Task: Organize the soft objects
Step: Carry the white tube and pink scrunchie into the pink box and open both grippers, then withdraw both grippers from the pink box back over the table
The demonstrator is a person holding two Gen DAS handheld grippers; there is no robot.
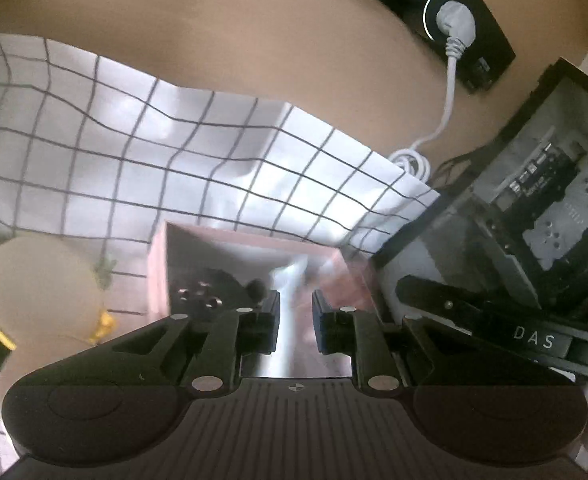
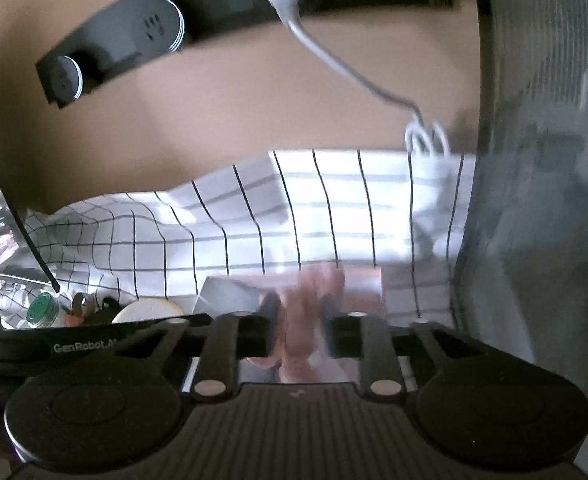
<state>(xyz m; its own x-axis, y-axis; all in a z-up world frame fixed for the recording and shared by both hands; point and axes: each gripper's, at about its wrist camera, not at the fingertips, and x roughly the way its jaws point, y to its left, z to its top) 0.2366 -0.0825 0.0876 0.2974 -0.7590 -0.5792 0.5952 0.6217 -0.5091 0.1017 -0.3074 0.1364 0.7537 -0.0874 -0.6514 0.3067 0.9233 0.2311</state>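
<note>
Left wrist view: left tool [image 1: 296,322], jaws near-closed w/ a pale blurred strip between, grip unclear, pointed into the pink box [image 1: 254,252] on the checked cloth [image 1: 134,152]. Right tool [image 2: 300,328], part open, pinkish soft item [image 2: 300,340] between jaws, box at 12 o'clock. Judged step: dropping into box; next needs a clean release over it.

pink soft item [image 2: 300,320]: blurred, elongated, hanging roughly upright over the open pink box [image 1: 254,246]. box sits on white black-grid cloth [image 1: 134,152]. white soft strip [image 1: 290,280] blurred inside it.
</note>
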